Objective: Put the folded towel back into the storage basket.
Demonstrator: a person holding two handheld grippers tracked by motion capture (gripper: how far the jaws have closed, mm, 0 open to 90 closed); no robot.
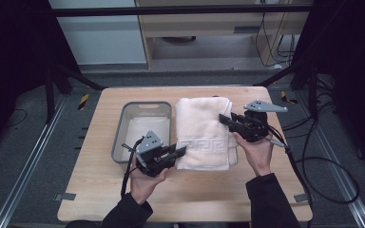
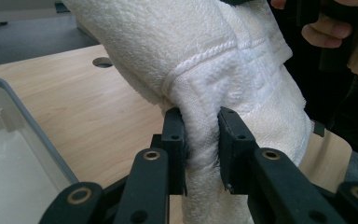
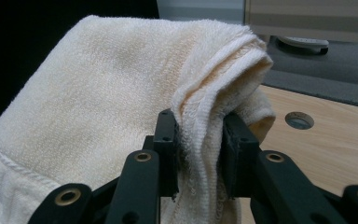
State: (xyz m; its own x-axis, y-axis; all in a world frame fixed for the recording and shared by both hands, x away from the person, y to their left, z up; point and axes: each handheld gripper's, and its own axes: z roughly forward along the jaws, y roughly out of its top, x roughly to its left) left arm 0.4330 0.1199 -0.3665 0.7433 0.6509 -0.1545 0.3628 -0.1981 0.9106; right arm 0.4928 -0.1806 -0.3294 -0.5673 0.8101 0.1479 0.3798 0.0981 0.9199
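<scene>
Both the left claw and right claw are clamped on bunched edges of the thick, fluffy cream terry towel, folded oblong on the pale wooden desk beside a grey rectangular plastic bin.

My high view looks down across the whole tabletop; both tool cameras sit close, sharing the towel.

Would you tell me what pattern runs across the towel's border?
A woven Greek-key band on the cream towel, clearest in the high view.
</scene>
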